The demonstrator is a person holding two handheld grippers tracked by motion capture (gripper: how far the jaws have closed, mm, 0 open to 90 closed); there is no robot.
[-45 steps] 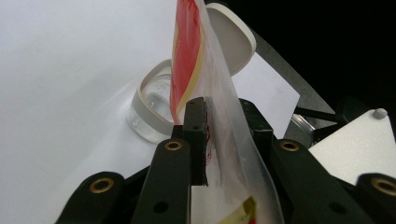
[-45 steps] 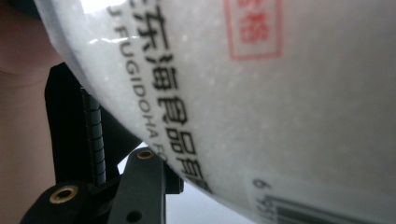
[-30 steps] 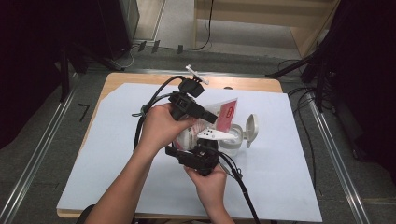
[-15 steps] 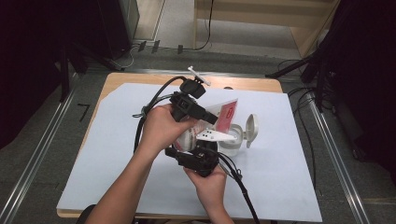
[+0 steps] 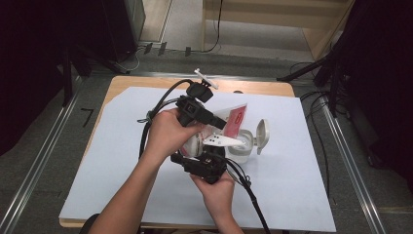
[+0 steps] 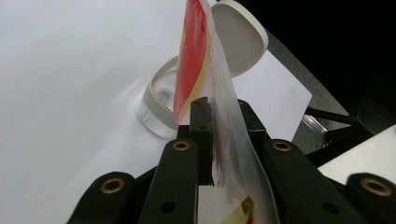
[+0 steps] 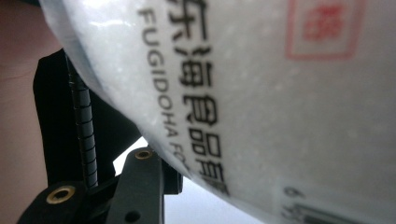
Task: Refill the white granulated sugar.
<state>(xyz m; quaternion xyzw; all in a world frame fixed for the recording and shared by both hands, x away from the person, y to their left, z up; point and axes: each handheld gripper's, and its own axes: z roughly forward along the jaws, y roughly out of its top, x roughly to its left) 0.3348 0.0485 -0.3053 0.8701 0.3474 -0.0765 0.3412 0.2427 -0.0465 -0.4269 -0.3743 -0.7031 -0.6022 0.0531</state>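
A person sits at a table [image 5: 146, 87] covered by a white sheet [image 5: 302, 185], holding a black two-jaw gripper in each hand. In the high view the left gripper [image 5: 221, 122] sits near the middle of the sheet, its jaws clenched on the upper part of a plastic bag [image 5: 234, 119] with a red printed top. The left gripper view shows this closely: the two black jaws are pressed together on the thin clear film of the bag [image 6: 224, 116], whose red and yellow edge rises upright between them. The right gripper [image 5: 207, 165] lies just below the left one, nearer the person, and grasps the lower, fuller part of the same bag. In the right gripper view the bag [image 7: 261, 93] sits very close to the camera, white and grainy inside, with black lettering and a red stamp; one jaw shows at its left side. Under the tilted bag stands a small clear jar [image 5: 243, 148] with a white rim, and its white hinged lid [image 5: 262, 135] stands open on the far side. The bag hangs just above the jar's mouth.
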